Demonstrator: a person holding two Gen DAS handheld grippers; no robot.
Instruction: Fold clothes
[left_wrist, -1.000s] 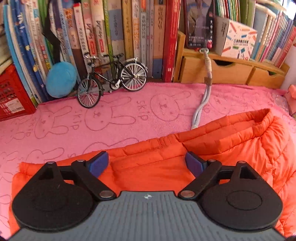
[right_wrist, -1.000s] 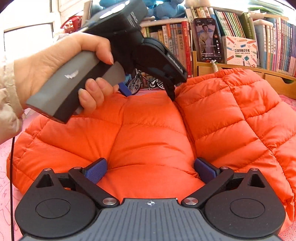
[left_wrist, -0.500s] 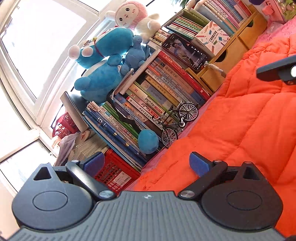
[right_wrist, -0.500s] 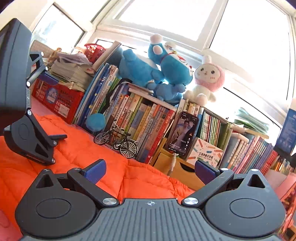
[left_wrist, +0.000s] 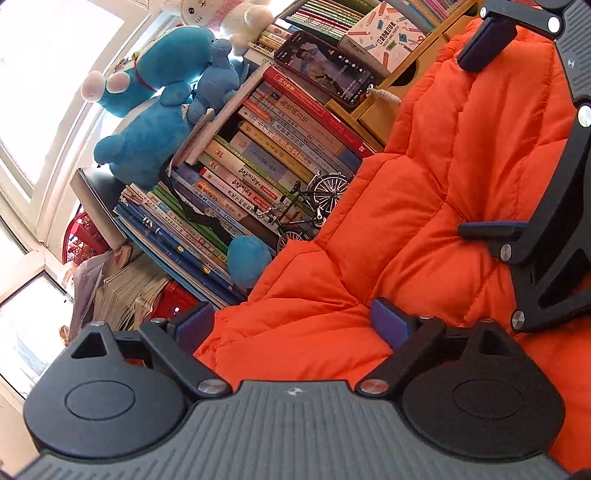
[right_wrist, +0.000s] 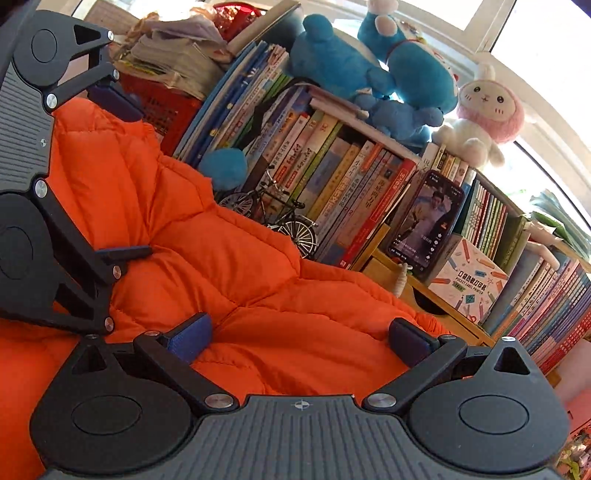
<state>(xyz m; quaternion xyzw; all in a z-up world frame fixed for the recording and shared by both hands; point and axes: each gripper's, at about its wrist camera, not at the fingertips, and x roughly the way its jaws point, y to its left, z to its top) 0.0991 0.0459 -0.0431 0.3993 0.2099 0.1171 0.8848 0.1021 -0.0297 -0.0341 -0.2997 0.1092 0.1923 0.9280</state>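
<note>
An orange puffer jacket (left_wrist: 424, 184) lies bunched in front of the bookshelf and fills the lower part of both views (right_wrist: 221, 258). My left gripper (left_wrist: 291, 325) hovers over its left edge. Its jaws are wide and closing, with jacket fabric under the gap and no pad pressing on it. My right gripper (right_wrist: 299, 338) is open over the jacket's middle, its blue pads clear of the fabric. Each gripper shows in the other's view: the right gripper (left_wrist: 487, 136) at the right edge, the left gripper (right_wrist: 122, 177) at the left edge, side by side and close.
A row of books (left_wrist: 258, 162) stands right behind the jacket, with a toy bicycle (right_wrist: 273, 218) and a blue plush ball (left_wrist: 247, 258) against it. A phone (right_wrist: 424, 221) leans on a wooden drawer box (right_wrist: 439, 317). A red basket (right_wrist: 162, 107) sits at the left.
Both views have rolled and tilted. The left gripper no longer looks level across the pink cloth; it now sits beside the right gripper. The right gripper swung up from looking down on the jacket.
</note>
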